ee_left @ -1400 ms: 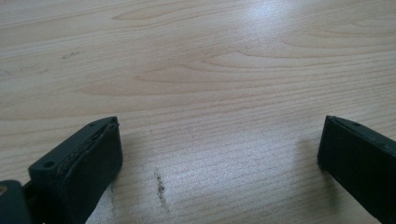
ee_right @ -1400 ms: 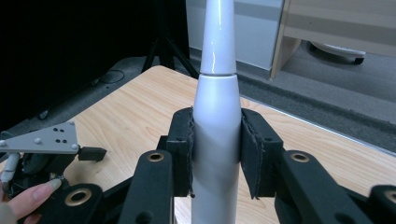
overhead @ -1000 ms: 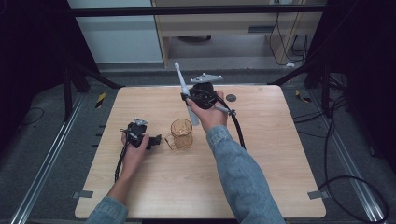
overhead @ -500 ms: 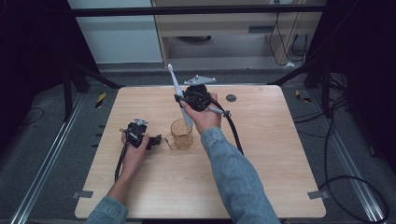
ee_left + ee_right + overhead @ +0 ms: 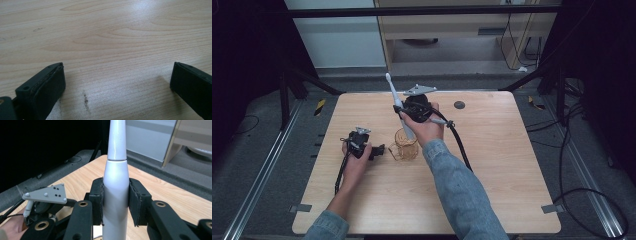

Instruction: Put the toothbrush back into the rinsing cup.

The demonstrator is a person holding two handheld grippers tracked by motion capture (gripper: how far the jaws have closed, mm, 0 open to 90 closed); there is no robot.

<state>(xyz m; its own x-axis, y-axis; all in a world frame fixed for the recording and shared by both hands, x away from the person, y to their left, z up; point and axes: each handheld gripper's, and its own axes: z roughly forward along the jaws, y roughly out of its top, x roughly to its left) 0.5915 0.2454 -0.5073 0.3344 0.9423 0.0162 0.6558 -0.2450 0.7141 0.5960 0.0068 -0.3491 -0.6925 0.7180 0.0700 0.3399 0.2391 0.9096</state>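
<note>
Dark floor, cables and aluminium rails ring a pale wooden table [image 5: 492, 200], with a cabinet beyond its far edge.

At the left, the left gripper [image 5: 379, 150] lies low on the tabletop in the person's left hand [image 5: 354, 162], pointing toward the amber glass mug [image 5: 406, 145] but apart from it. Its 2 jaws stand wide apart over bare wood grain [image 5: 112, 50], with nothing between them. It seems parked there to steady the mug if needed.

Near the table's middle the mug stands upright. Directly above it, the right gripper [image 5: 116, 202] is clamped on the thick white handle of an electric toothbrush [image 5: 399, 107], pads pressing both sides, brush head pointing up and away. The lower end hangs at the mug's mouth, so the brush looks lined up to be stood inside it. A small dark disc [image 5: 459, 105] lies farther right.

Compared with 1 second ago, the toothbrush and right hand [image 5: 427, 127] have travelled left and nearer, from behind the mug to over it; the left gripper has not shifted.
</note>
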